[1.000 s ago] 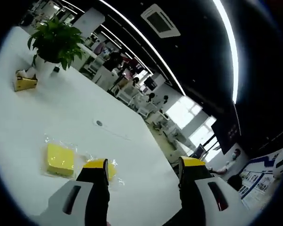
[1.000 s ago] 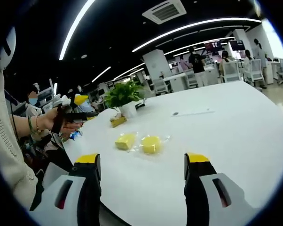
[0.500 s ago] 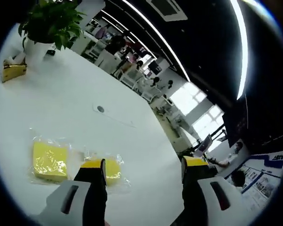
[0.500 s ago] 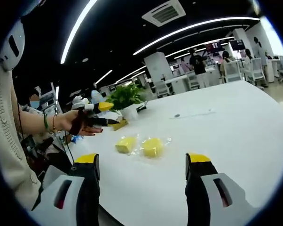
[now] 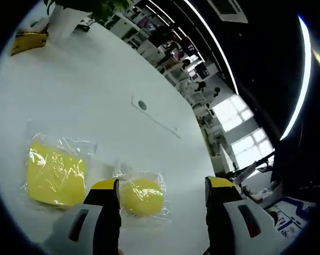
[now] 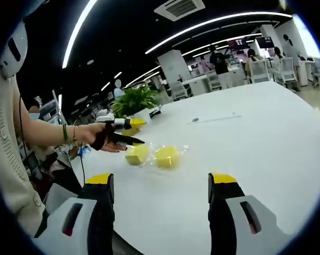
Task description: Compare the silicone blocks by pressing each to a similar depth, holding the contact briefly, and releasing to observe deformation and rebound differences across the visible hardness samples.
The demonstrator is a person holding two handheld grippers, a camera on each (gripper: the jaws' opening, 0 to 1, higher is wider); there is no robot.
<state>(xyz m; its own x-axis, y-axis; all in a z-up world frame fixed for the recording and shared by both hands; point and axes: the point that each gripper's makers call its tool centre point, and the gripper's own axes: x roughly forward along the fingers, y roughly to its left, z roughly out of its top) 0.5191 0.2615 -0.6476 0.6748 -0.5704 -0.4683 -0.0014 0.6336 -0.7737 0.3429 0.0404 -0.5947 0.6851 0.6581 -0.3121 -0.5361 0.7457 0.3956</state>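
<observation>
On the white table [image 5: 85, 95] sit my two yellow silicone blocks, each in its own crinkly clear wrapper: a square block [image 5: 55, 173] and a round block [image 5: 142, 195] just beside it. My left claw [image 5: 162, 186] hangs right over them with its jaws spread wide and nothing between them, the left jaw tip sitting between the two pieces in the left gripper view. From the right gripper view I can see the same pair, round block [image 6: 167, 156] and square block [image 6: 136, 154], well ahead of my right claw [image 6: 162, 183], which is also wide open and empty, plus my left hand [image 6: 104, 139] bringing the other claw in next to the square one. My guess is these are light and squishy, so they should dent and spring back, but that slick wrapper could let them skate on the smooth table. I'd push straight down on the middle of the top face with one jaw tip, not pinch the edges. There's a potted plant [image 6: 136, 103] farther back, out of the way.
</observation>
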